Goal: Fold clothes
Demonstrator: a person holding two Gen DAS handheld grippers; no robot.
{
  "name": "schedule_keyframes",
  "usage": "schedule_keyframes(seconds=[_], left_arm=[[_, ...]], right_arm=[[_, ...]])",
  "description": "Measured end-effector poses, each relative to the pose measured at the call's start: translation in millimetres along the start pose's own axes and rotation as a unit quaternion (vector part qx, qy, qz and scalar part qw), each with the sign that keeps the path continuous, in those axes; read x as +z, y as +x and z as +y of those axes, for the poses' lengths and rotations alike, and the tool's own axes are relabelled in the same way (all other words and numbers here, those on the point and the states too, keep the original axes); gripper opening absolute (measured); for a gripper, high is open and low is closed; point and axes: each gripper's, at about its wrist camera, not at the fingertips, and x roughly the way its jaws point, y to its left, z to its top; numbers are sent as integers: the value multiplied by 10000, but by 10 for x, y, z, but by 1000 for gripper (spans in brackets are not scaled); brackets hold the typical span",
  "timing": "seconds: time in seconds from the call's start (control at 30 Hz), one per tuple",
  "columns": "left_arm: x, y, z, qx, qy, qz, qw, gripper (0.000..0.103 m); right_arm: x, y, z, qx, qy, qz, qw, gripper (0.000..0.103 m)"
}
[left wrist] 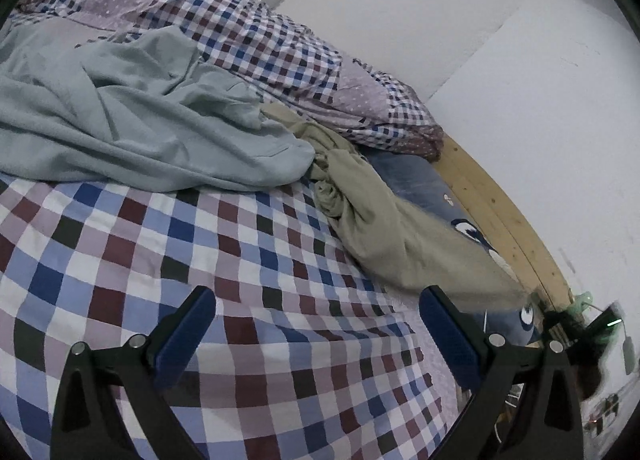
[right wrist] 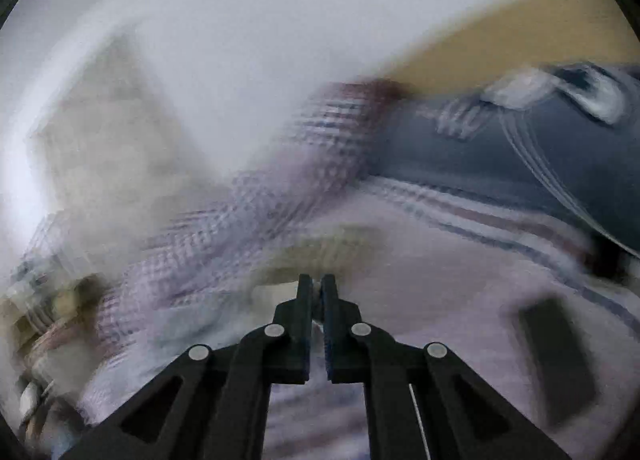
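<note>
On the bed [left wrist: 248, 260], over a checked quilt, two garments are seen lying crumpled: a pale grey-green garment [left wrist: 132, 120] heaped toward the far side and an olive garment [left wrist: 384, 228] trailing toward the wooden bed frame [left wrist: 496, 212]. Neither is seen folded. The left claw [left wrist: 316, 324] is held above bare quilt with its fingers wide apart, nothing between them, probably kept ready for a corner. The right claw [right wrist: 317, 292] is seen pressed together; whether cloth is pinched there cannot be told, since that view is smeared by motion. A dark pillow [right wrist: 500, 164] is seen beyond it.
</note>
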Motion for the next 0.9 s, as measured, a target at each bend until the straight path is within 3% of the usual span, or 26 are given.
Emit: schedule_keyframes(seconds=[0.13, 0.27, 0.37, 0.4, 0.53, 0.7, 0.9], left_arm=[[-19, 50, -19, 31, 92, 26, 9999, 103], [-73, 135, -72, 25, 258, 137, 9996, 103], [-148, 240, -145, -12, 464, 296, 9985, 103], [-177, 261, -173, -15, 539, 329, 9980, 103], [-301, 385, -286, 24, 876, 539, 9947, 103], [-381, 460, -410, 84, 1218, 662, 9903, 103], [-324, 712, -578, 85, 1190, 764, 9899, 103]], right_arm=[[-124, 228, -426, -1147, 347, 348, 9922, 5], [-169, 287, -297, -1772, -125, 69, 9841, 9], [-203, 435, -193, -1686, -214, 74, 9854, 38], [-209, 493, -171, -1585, -201, 68, 9871, 43], [-175, 711, -142, -1215, -309, 224, 9919, 43], [-164, 871, -93, -814, -378, 418, 9951, 54], [-129, 927, -365, -550, 744, 549, 9942, 55]])
